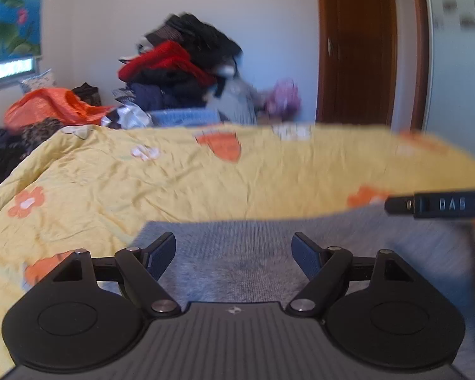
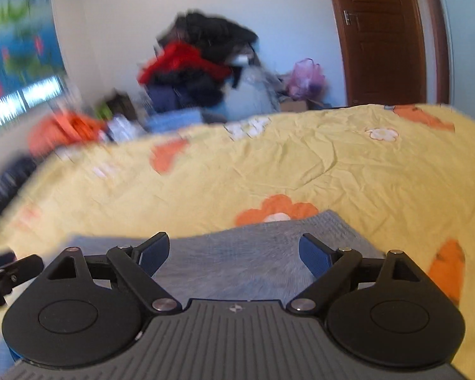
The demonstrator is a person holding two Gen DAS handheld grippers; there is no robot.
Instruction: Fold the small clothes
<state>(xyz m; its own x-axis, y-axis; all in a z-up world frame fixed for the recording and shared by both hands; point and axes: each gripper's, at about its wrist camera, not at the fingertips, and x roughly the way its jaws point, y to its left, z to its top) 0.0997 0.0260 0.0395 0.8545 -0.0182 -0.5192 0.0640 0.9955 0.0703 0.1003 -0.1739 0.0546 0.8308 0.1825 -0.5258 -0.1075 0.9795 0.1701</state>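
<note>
A light blue-grey knit garment point(image 1: 237, 253) lies flat on the yellow flowered bedspread point(image 1: 174, 183). My left gripper point(image 1: 234, 250) is open and empty, its fingers just above the garment's near part. The same garment point(image 2: 237, 259) shows in the right wrist view on the bedspread point(image 2: 332, 164). My right gripper point(image 2: 234, 251) is open and empty, low over the garment's near edge. The right gripper's black body point(image 1: 440, 205) shows at the right edge of the left wrist view. The left gripper's body point(image 2: 6, 272) shows at the left edge of the right wrist view.
A tall heap of dark and red clothes point(image 1: 186, 63) stands behind the bed by the white wall. An orange bag point(image 1: 50, 104) lies at the far left. A pink bag point(image 2: 305, 77) sits near the brown door point(image 2: 383, 34).
</note>
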